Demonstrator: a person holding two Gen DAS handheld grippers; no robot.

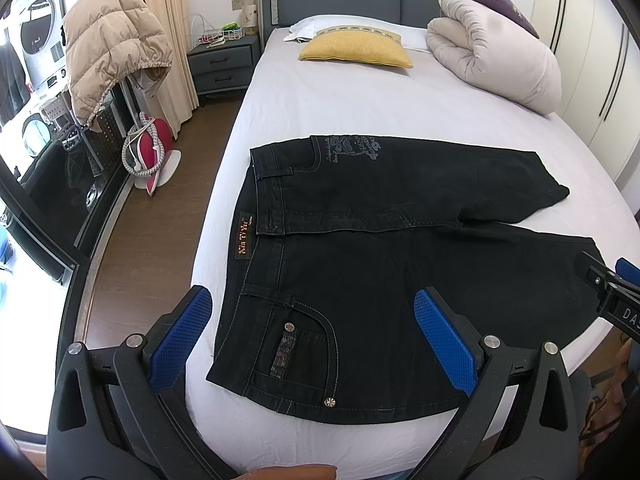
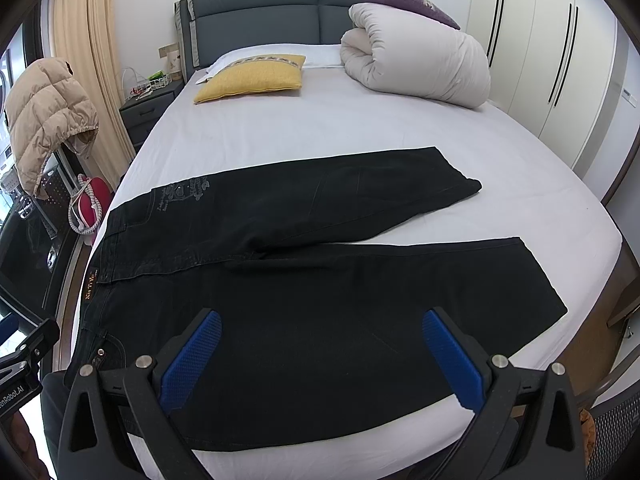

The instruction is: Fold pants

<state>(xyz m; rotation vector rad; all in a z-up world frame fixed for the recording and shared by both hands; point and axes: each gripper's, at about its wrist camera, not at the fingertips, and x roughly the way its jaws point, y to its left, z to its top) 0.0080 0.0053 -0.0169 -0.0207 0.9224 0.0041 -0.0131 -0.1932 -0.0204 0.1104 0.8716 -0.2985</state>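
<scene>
Black jeans [image 1: 380, 248] lie flat on the white bed sheet [image 1: 340, 96], waistband to the left, the two legs spread apart in a V toward the right. They also show in the right wrist view [image 2: 320, 280]. My left gripper [image 1: 316, 304] is open and empty, hovering above the near hip pocket and waistband. My right gripper [image 2: 320, 332] is open and empty, above the near leg's thigh. The right gripper also shows at the right edge of the left wrist view [image 1: 612, 292].
A yellow cushion [image 1: 356, 52] and a rolled white duvet [image 1: 496, 60] lie at the head of the bed, with a purple pillow [image 1: 492, 0] behind. A nightstand [image 1: 222, 64], a beige puffer jacket [image 1: 112, 44] and a red iron [image 1: 152, 152] stand left of the bed. Wardrobes [image 2: 560, 52] stand at right.
</scene>
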